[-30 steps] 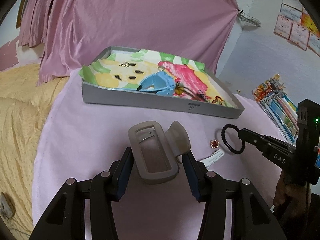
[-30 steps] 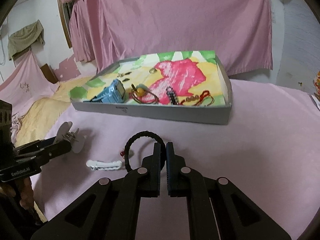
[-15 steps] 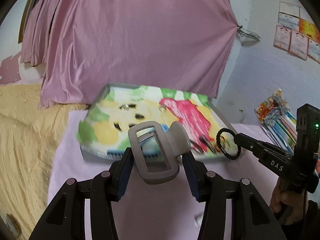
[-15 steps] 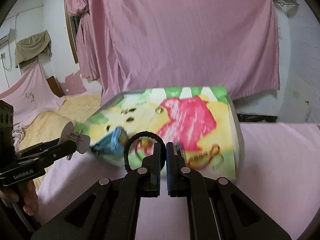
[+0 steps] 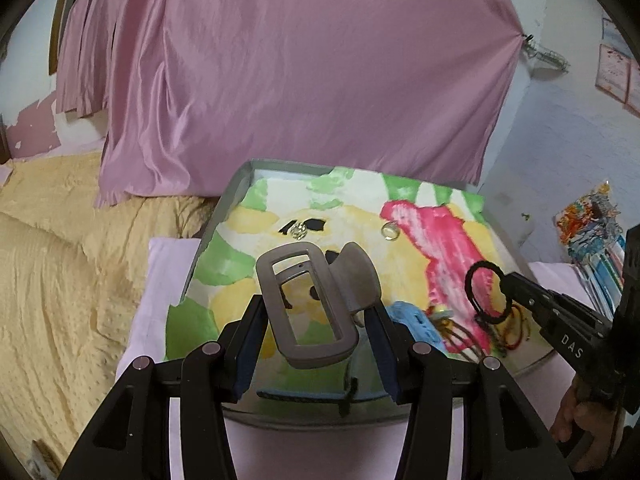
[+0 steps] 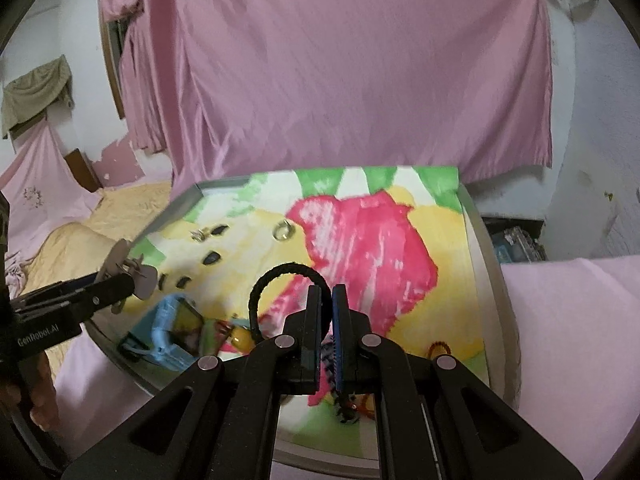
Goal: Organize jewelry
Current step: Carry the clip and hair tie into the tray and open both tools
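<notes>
The left gripper (image 5: 316, 334) holds a grey hair clip (image 5: 310, 304), long axis pointing far, while the right gripper (image 6: 327, 312) pinches a black hair tie (image 6: 280, 284) above the tray (image 5: 236, 188).

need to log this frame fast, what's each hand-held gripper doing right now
Left hand-held gripper: closed on the grey hair claw clip, over the tray.
Right hand-held gripper: closed on the black hair tie, over the tray.

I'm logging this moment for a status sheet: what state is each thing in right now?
Left tongs: shut on grey hair claw, above the tray.
Grey hair claw: held, off the surface.
Right tongs: shut on black hair tie.
Black hair tie: held, looped upright over the tray.
Tray: open, lined with a colourful picture, holding pieces.
Blue hair clip: lying in the tray.
Ring: lying in the tray.
</notes>
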### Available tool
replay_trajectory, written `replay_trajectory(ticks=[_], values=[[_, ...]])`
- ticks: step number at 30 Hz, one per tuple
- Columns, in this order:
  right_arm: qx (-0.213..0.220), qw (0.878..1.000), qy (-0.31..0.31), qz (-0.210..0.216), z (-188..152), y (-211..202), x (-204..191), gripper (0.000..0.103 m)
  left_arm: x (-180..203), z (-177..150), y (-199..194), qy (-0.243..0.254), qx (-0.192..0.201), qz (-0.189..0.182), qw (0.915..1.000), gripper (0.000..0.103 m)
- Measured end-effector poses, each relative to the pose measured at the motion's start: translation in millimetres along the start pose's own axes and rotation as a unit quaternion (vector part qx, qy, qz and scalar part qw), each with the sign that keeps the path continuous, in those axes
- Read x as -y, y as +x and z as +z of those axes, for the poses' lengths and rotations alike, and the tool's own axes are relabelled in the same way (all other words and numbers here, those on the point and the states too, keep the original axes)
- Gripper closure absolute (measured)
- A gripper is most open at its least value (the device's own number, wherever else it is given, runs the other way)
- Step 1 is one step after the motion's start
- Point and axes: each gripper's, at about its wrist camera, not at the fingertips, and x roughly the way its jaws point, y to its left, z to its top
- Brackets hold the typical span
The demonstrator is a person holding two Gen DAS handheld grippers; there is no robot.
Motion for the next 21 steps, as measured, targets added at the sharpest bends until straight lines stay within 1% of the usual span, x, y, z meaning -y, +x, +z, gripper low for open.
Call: replay_trajectory(ticks=[8,18,20,21], values=[[-0.023,1.0,-0.002,0.0,-4.5,11.0,-0.8,0.098,-7.0,-3.8,16.4,-0.009,-0.029,0.005,0.9995,0.056],[-0.033,0.999,0.006,0.003,-5.8,14.8,2.6,0.097,-6.8,-5.1,16.0,-0.006,-0.027,0.006,0.9996,0.055],[-0.028,1.0,0.007,-0.001,-5.7,11.8,3.8,0.095,-6.5,-4.9,14.2,-0.006,-0.025,0.006,0.9997,0.053],[-0.025,1.0,0.007,-0.003,-5.6,9.9,3.9,0.094,-6.4,-4.6,13.5,-0.007,-0.023,0.005,0.9997,0.049]])
